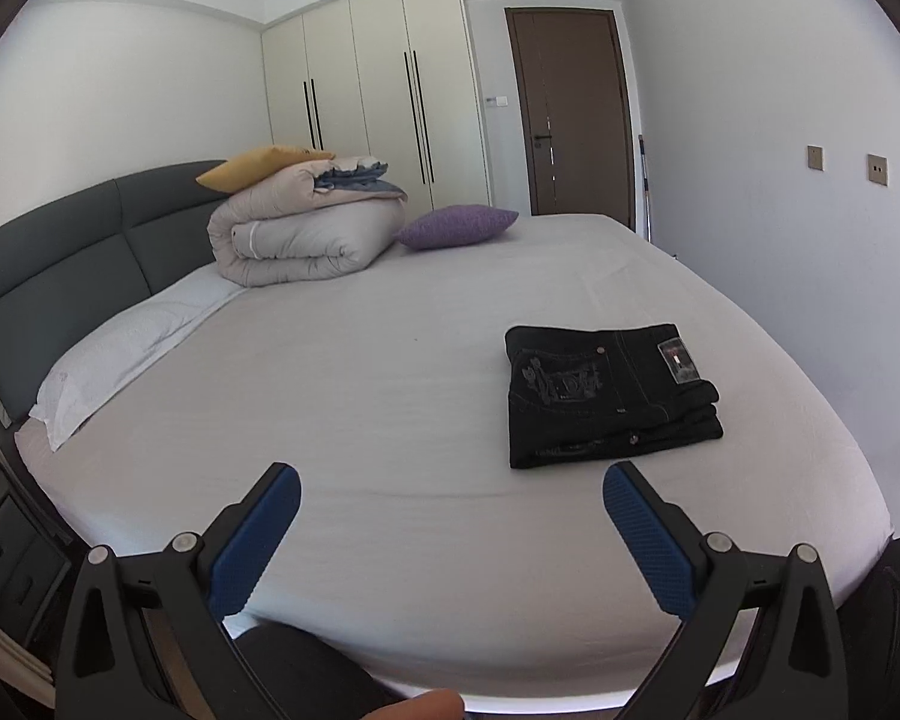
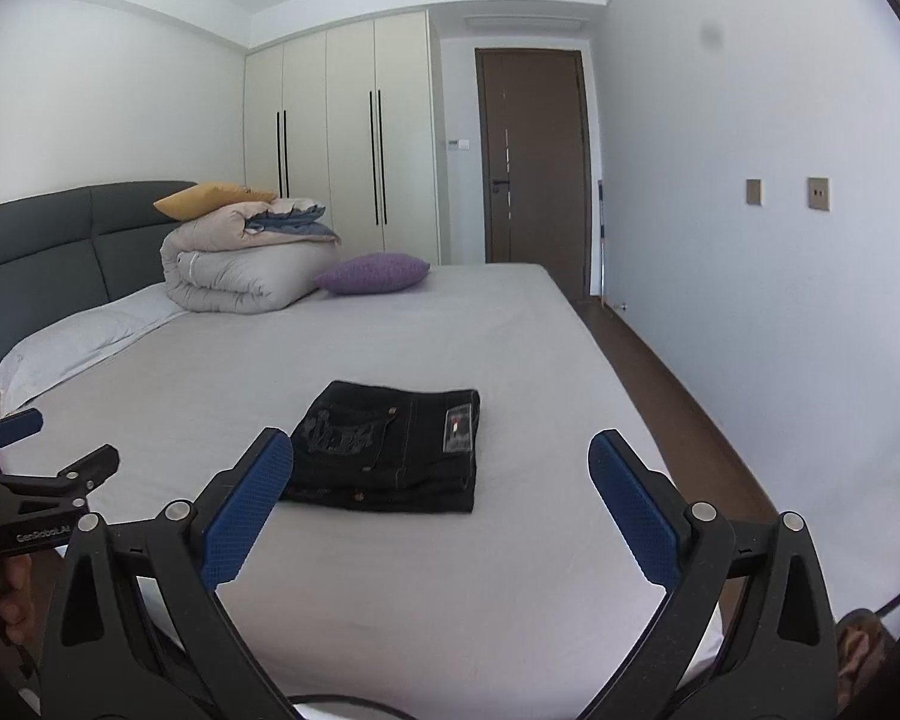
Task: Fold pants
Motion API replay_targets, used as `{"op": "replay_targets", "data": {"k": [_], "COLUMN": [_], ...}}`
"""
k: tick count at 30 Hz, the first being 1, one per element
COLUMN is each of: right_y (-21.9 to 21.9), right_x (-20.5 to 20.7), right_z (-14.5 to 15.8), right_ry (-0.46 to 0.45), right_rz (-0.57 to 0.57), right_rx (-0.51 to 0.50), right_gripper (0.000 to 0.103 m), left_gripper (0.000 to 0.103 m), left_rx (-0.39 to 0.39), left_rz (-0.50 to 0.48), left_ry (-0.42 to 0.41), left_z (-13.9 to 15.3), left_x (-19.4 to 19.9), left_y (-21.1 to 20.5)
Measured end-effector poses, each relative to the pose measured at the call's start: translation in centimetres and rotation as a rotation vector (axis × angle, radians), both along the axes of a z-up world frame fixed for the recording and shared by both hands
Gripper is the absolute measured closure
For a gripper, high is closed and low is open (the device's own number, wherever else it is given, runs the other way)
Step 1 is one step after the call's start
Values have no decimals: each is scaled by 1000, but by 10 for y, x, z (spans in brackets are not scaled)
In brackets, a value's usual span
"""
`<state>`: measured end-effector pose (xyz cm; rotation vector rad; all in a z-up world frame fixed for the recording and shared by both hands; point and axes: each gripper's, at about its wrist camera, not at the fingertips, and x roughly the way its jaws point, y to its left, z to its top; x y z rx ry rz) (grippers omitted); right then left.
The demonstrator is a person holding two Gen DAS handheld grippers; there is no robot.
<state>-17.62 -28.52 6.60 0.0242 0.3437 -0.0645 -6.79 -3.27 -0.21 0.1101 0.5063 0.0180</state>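
Observation:
Black pants (image 1: 609, 396) lie folded into a compact rectangle on the grey bed sheet (image 1: 360, 396), right of centre in the left wrist view. They also show in the right wrist view (image 2: 390, 450), just beyond the fingers. My left gripper (image 1: 453, 480) is open and empty, held above the bed's near edge, to the left of and nearer than the pants. My right gripper (image 2: 441, 450) is open and empty, pulled back from the pants, with its left fingertip close to their near left corner. The left gripper also shows at the left edge of the right wrist view (image 2: 60, 444).
A rolled duvet (image 1: 306, 234) with a yellow cushion (image 1: 258, 168) on top and a purple cushion (image 1: 456, 227) sit at the bed's far end. A white pillow (image 1: 126, 348) lies along the grey headboard (image 1: 60, 264). A wall (image 2: 750, 240) and floor strip (image 2: 660, 408) run along the right.

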Motion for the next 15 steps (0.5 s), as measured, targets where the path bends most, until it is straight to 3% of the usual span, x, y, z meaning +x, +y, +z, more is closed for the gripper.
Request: {"op": "replay_targets", "data": {"k": [8,15], "right_y": [-1,-10], "right_x": [-12,9], "right_z": [-11,-26], "right_ry": [58,127], "right_rz": [-8,-24], "right_rx": [77,119], "right_gripper": [2,2], "left_gripper": [0,0], "left_rx": [-67,-106], "left_rz": [-25,-32], "left_ry": [44,89], "left_z": [-2,-9], "left_x": [-9,-4], "left_y": [6,9]}}
